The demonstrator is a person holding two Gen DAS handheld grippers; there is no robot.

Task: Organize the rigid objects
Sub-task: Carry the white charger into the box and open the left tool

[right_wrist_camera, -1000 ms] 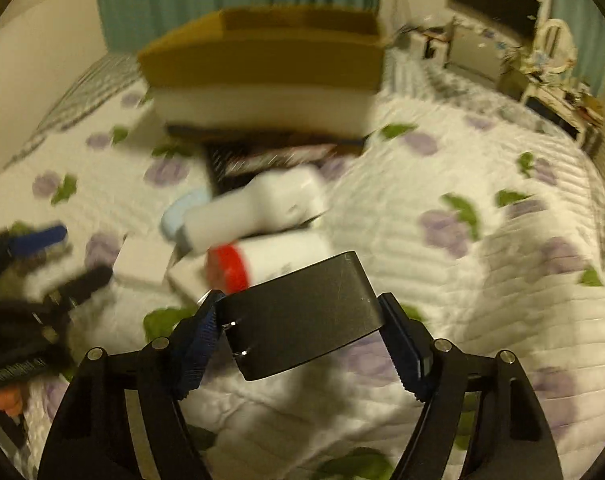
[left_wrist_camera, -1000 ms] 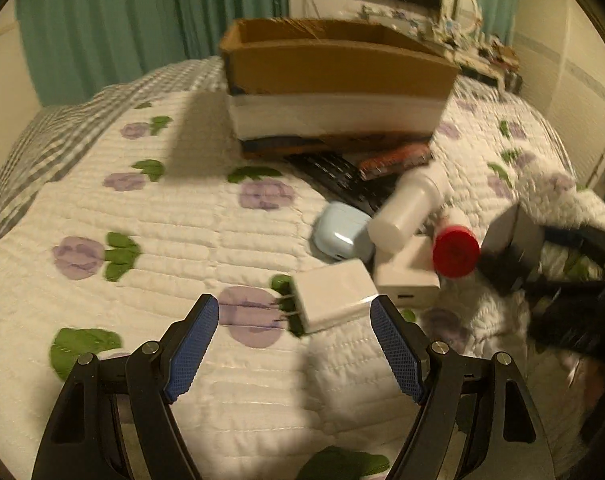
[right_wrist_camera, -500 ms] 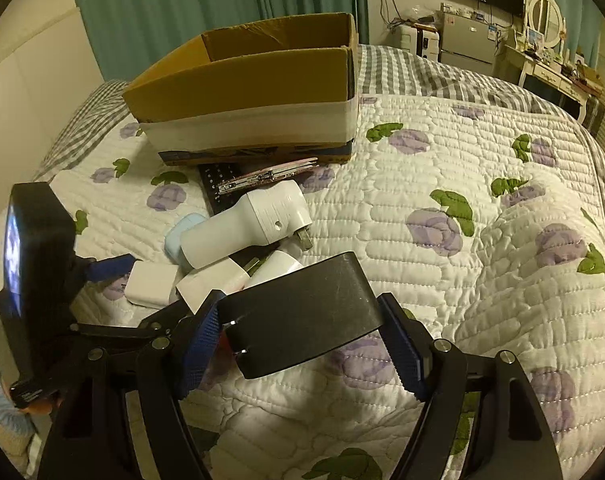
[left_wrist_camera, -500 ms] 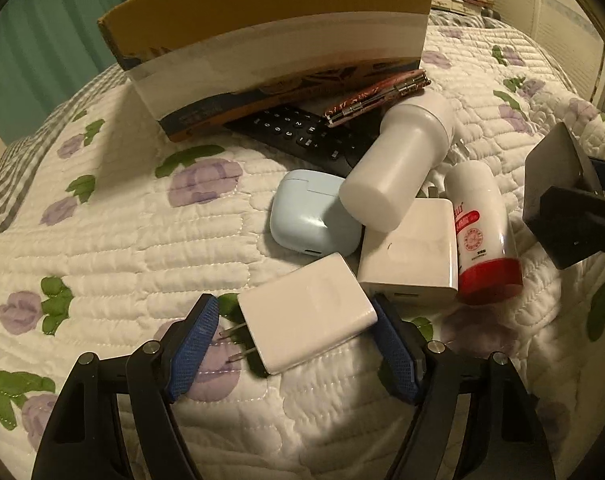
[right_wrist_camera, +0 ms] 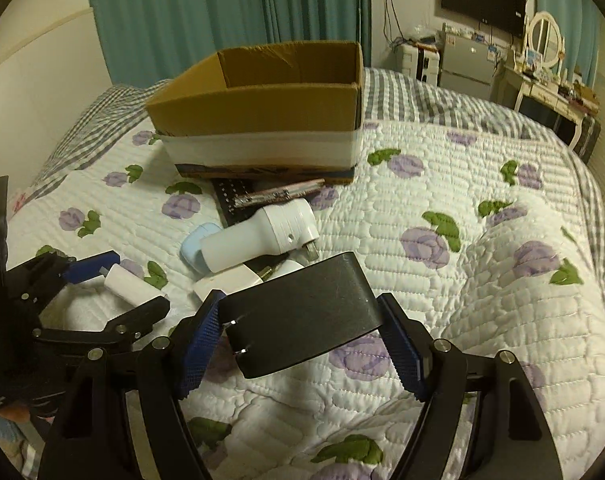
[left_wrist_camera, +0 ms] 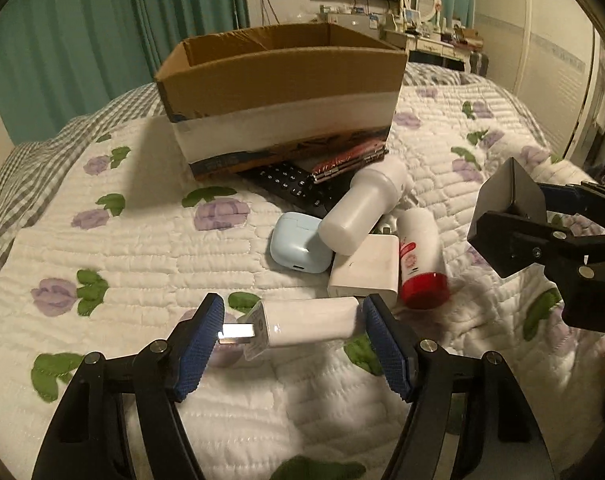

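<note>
A white plug charger [left_wrist_camera: 308,322] lies on its edge between the pads of my left gripper [left_wrist_camera: 292,328]. Its metal prongs touch the left pad, its body touches the right pad, and the jaws are closing on it. In the right wrist view the same charger [right_wrist_camera: 130,286] sits in the left gripper [right_wrist_camera: 114,280] just above the quilt. My right gripper [right_wrist_camera: 302,336] is shut on a flat black block [right_wrist_camera: 298,312], held above the bed. An open cardboard box [left_wrist_camera: 282,76] stands behind the pile.
On the flowered quilt [left_wrist_camera: 122,248] lie a light blue earbud case [left_wrist_camera: 298,244], a white plug-in device [left_wrist_camera: 362,208], a white square adapter [left_wrist_camera: 364,272], a red-capped white tube [left_wrist_camera: 420,256], a black remote [left_wrist_camera: 290,186] and a red patterned case [left_wrist_camera: 350,164]. Furniture stands beyond the bed.
The left jaws have narrowed onto the white charger, which turned from flat to on edge. The left view has pulled back from the pile. The right gripper still holds the black block.
</note>
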